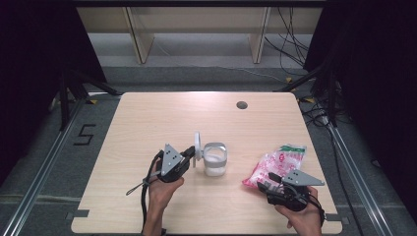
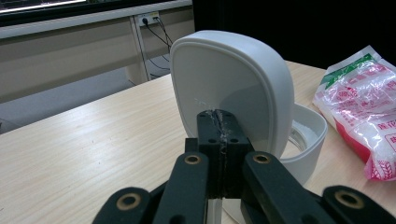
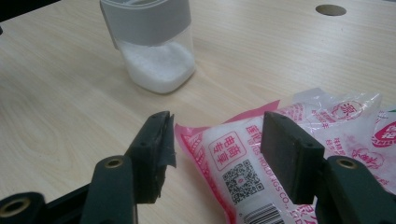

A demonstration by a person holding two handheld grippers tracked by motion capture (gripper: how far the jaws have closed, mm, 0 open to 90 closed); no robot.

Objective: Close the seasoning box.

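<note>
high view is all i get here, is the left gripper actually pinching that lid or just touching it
Observer: Pinching. In the left gripper view the left gripper is shut on the edge of the white lid, which stands upright over the jar.
Operator: ok and the right one, has it got the bag
Observer: Not gripped. In the right gripper view the right gripper is open, with the end of the bag between the jaws and a gap at the left pad.
Operator: anything in the jar
Observer: Yes, the right gripper view shows white grains in its lower part, below a grey band.
</note>
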